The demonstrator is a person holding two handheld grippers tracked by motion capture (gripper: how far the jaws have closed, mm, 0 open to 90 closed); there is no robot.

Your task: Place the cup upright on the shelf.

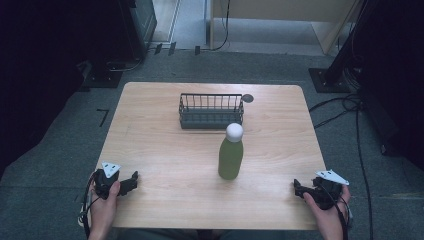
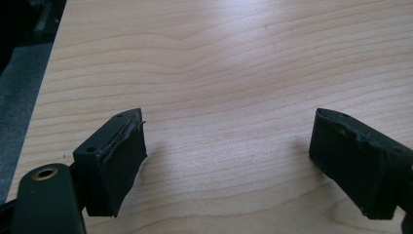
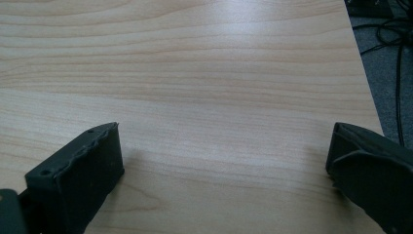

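Note:
A green bottle (image 1: pixel 230 157) with a white cap stands upright near the middle of the wooden table (image 1: pixel 165 150). Behind it sits a dark wire basket (image 1: pixel 211 111). My left gripper (image 1: pixel 131 181) rests at the table's front left, held in a hand; in the left gripper view its jaws stand wide apart over bare wood, left gripper (image 2: pixel 229 156) open with nothing between them. My right gripper (image 1: pixel 299 189) rests at the front right, also hand-held; the right gripper (image 3: pixel 224 170) is open over bare wood near the table's right edge.
A small dark round disc (image 1: pixel 247 98) lies on the table beside the basket's right end. Grey carpet surrounds the table, with cables (image 1: pixel 345 107) on the floor at the right and dark stands at both sides.

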